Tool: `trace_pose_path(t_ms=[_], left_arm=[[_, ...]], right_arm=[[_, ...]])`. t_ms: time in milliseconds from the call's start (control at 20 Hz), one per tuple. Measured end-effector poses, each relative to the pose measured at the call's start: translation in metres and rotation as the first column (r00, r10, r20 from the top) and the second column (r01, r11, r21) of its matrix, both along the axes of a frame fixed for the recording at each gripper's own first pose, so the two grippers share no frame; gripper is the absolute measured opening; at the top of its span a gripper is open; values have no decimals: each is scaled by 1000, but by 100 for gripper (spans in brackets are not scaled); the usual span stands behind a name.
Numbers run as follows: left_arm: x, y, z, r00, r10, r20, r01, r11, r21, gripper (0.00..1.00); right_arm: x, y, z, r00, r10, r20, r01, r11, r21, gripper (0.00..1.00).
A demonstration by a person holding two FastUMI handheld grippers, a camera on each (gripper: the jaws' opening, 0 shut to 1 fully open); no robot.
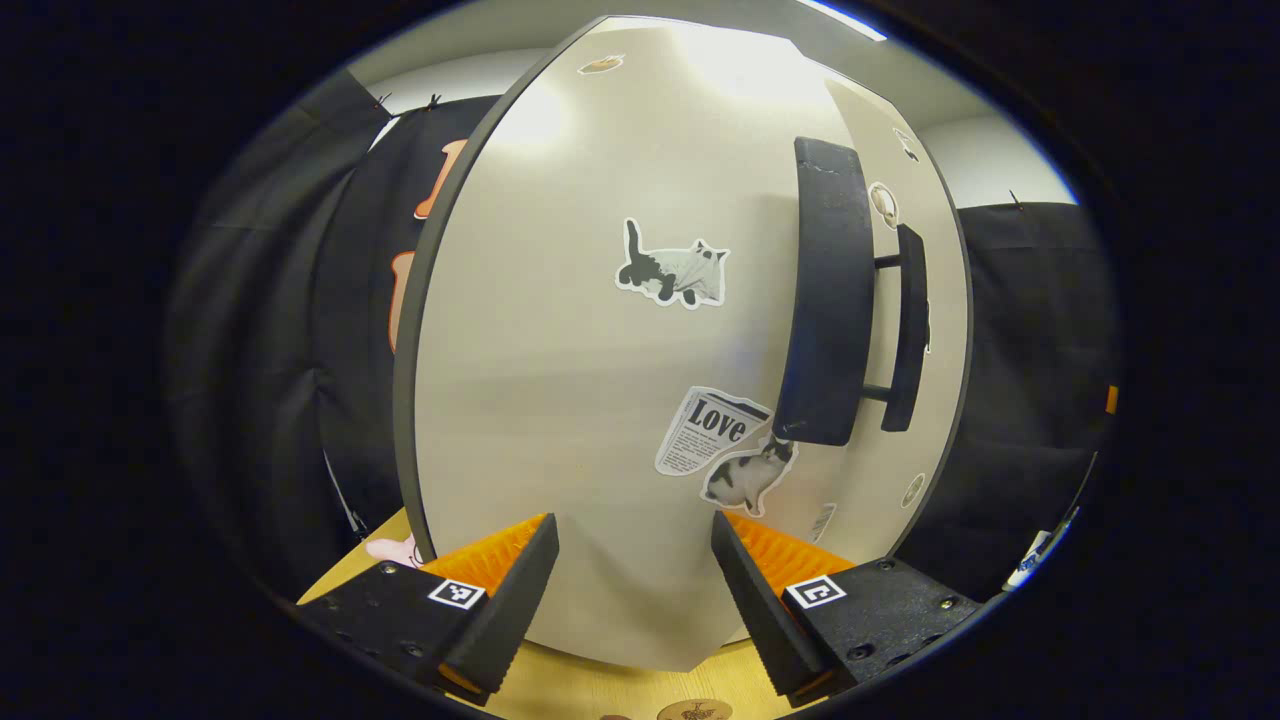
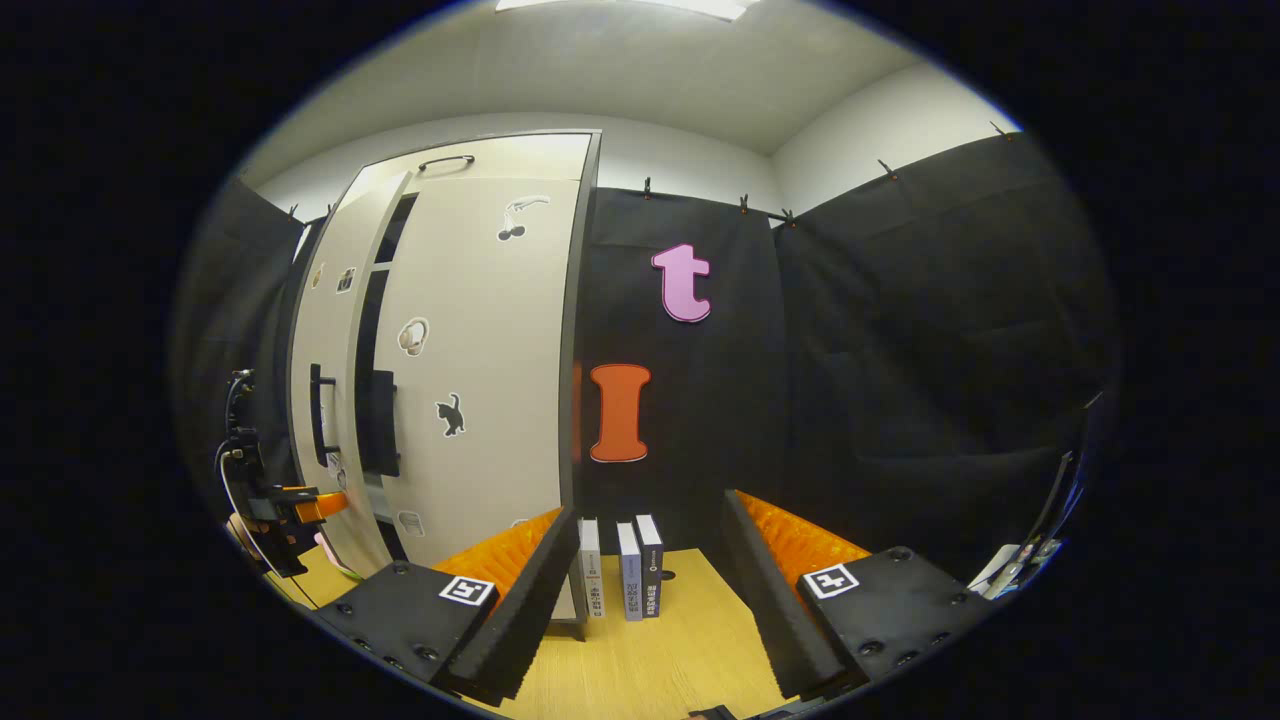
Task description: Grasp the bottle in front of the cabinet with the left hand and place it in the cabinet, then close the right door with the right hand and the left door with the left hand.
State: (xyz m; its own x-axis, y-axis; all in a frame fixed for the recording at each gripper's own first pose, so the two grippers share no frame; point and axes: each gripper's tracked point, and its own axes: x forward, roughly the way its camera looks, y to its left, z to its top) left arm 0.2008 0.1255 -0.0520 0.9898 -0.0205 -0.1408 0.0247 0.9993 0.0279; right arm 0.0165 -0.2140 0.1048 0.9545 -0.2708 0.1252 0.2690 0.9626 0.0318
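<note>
The left gripper [image 1: 635, 590] has its fingers spread wide with nothing between them, their tips close in front of the left door [image 1: 620, 400] of the cabinet [image 2: 480, 350]. Whether they touch the panel cannot be told. That door bears stickers of cats and a newspaper clipping, and a dark vertical handle [image 1: 825, 300] stands on it to the right of the fingers. Beyond the handle lies the right door [image 1: 935, 330] with its own slim dark handle [image 1: 908, 330]. The pale wooden worktop [image 1: 600, 690] shows beneath the fingers.

The right gripper [image 2: 650, 590] also holds its fingers wide apart and empty, well away from the cabinet, over the worktop. Between them, farther off, three books [image 2: 625, 580] stand upright against the black cloth wall, just right of the cabinet's corner. In the right gripper view the right door looks shut flat, while the left door stands slightly ajar, a dark gap running down between the two. The left gripper appears at the far left there, near the left door's lower part. The bottle cannot be made out; the doors hide the cabinet's inside.
</note>
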Motion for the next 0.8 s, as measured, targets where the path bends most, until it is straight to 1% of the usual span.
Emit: trace_pose_path(t_ms=[50,250,450,600,800], left_arm=[[0,0,1,1000,2,-1,-2,1000,6,94],[0,0,4,1000,9,-1,-9,1000,28,94],[0,0,4,1000,13,-11,-13,999,31,94],[-2,4,5,999,38,-20,-37,998,47,95],[-14,3,15,1000,24,-12,-23,998,57,95]], right_arm=[[1,-2,-1,1000,-2,-1,2,1000,2,96],[8,-6,-7,1000,-2,-10,2,1000,18,96],[21,-8,-12,1000,4,-20,-3,1000,26,96],[30,-7,-15,999,11,-31,-10,1000,29,96],[41,1,-18,998,37,-45,-36,999,27,96]])
